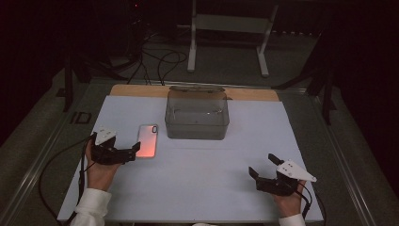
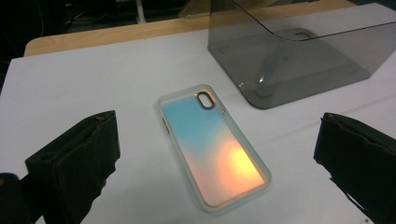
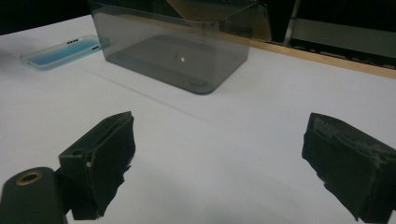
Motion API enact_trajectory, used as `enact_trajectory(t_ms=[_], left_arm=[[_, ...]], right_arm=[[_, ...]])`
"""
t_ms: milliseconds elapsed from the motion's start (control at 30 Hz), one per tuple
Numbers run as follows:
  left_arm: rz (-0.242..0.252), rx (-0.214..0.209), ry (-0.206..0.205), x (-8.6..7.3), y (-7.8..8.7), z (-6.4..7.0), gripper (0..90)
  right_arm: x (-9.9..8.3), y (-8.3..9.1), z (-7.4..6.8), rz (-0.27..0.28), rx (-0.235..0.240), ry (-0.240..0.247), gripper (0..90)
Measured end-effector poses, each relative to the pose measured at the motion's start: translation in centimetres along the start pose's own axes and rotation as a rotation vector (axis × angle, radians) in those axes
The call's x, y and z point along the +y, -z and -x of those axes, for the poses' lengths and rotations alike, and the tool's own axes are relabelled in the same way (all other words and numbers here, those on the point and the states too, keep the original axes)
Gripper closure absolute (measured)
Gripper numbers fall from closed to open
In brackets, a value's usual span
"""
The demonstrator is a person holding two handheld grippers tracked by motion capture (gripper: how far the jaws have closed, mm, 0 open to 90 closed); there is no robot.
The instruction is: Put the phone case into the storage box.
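In the high view the black hand-held left gripper [image 1: 134,151] sat at the lower left of the frame, its jaws spread apart and gripping nothing; its tips lay just beside the translucent phone case with a blue-to-orange iridescent back [image 1: 147,141], which lay flat on the white table sheet [image 1: 197,165] left of centre; in the left gripper view the same case [image 2: 215,148] lay between the two wide-set jaws, camera hole toward the upper part of the frame, untouched. The smoky grey clear plastic bin [image 1: 197,114] stood upright at the upper centre, near the case but apart from it; the black right gripper [image 1: 263,165] rested at the lower right, well apart from both, its jaws likewise held wide over bare sheet; a person's white sleeve [image 1: 91,205] showed at the bottom left.
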State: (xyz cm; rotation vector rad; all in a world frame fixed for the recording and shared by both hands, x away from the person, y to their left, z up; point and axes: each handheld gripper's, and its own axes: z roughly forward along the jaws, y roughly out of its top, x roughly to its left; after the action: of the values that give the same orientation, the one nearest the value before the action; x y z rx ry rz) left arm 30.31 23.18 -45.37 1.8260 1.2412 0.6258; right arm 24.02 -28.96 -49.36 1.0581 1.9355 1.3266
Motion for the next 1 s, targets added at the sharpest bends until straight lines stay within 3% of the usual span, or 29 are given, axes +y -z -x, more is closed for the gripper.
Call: enact_trajectory(t_ms=[233,1000], left_arm=[[-0.056,0.018,-0.005,0.7,-1.7,-0.3,1.6],[-0.222,0.025,0.052,1.2,-5.8,-1.8,4.0]], right_arm=[[0.0,0.0,0.1,0.001,-0.001,0.000,9.3],[-0.1,-0.1,0.1,0.000,0.010,-0.008,9.3]])
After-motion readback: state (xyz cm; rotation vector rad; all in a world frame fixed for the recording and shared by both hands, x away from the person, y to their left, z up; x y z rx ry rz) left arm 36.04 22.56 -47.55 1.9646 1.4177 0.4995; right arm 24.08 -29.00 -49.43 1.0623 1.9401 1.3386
